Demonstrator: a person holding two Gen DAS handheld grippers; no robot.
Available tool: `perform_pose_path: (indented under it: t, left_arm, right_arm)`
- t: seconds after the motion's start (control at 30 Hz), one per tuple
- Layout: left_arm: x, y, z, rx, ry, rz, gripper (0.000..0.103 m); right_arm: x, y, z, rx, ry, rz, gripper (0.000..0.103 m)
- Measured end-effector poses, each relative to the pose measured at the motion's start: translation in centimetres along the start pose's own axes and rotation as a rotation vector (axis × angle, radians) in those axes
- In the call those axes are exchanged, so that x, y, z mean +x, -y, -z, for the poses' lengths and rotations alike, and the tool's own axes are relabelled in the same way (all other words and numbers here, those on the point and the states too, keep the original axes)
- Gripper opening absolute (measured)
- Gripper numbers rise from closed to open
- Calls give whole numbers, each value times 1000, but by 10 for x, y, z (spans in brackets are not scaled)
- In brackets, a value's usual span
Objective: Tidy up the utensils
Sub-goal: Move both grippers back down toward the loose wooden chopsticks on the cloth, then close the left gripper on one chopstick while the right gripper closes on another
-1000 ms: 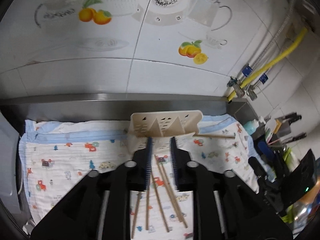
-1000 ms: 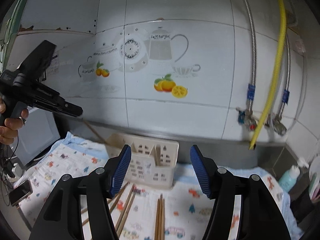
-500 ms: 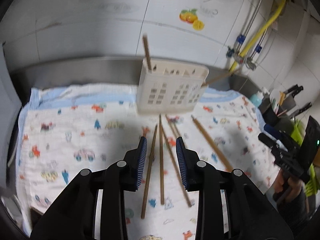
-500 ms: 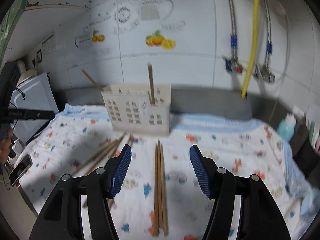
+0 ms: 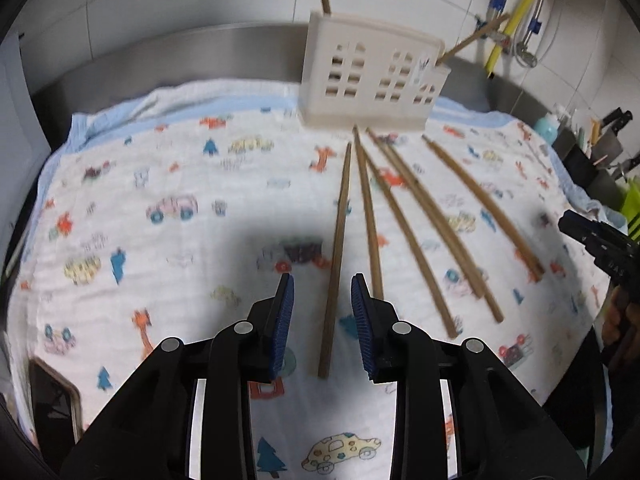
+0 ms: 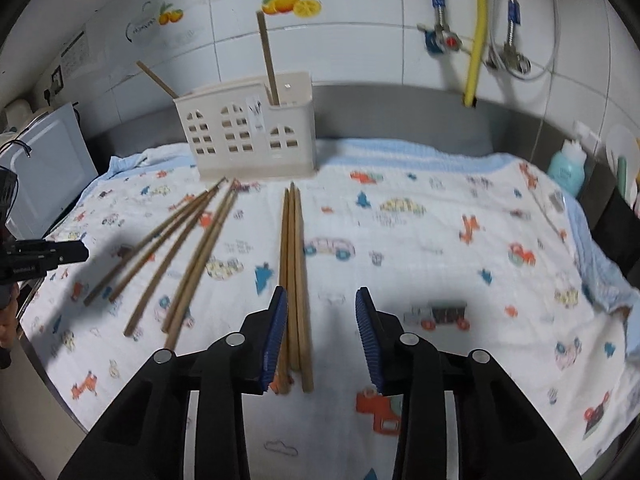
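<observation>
The left gripper [image 5: 322, 312] hangs with its ribbed blue pads [image 5: 285, 320] apart, framing the near end of one slender wooden chopstick [image 5: 336, 256]. The right gripper [image 6: 322, 328] is likewise spread, its left pad beside a tight bundle of chopsticks [image 6: 294, 276]. All lie flat on a soft, crinkled cotton cloth [image 6: 440, 240] printed with cars and trees. Farther back, more chopsticks [image 6: 176, 248] fan out. At the far edge stands a beige plastic utensil holder [image 6: 248, 136] with window-shaped cutouts, holding two upright chopsticks [image 6: 267, 56].
</observation>
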State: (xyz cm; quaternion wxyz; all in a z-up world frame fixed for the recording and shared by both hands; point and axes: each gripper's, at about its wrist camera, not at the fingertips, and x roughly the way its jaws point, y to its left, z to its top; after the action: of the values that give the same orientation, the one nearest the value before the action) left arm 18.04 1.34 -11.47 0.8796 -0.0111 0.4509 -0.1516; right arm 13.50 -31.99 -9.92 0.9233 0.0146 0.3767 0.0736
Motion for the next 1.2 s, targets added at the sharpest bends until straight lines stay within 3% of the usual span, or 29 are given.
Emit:
perform_pose_path:
  t: [0.6,1.2]
  left_arm:
    - [30,0,14,-3,-64,-12,30]
    - [35,2,10,9,-38,-31,30]
  right_arm:
    - [34,-1,13,-22,-98,-32,25]
    - [49,-8,10,-94,-137,-38,16]
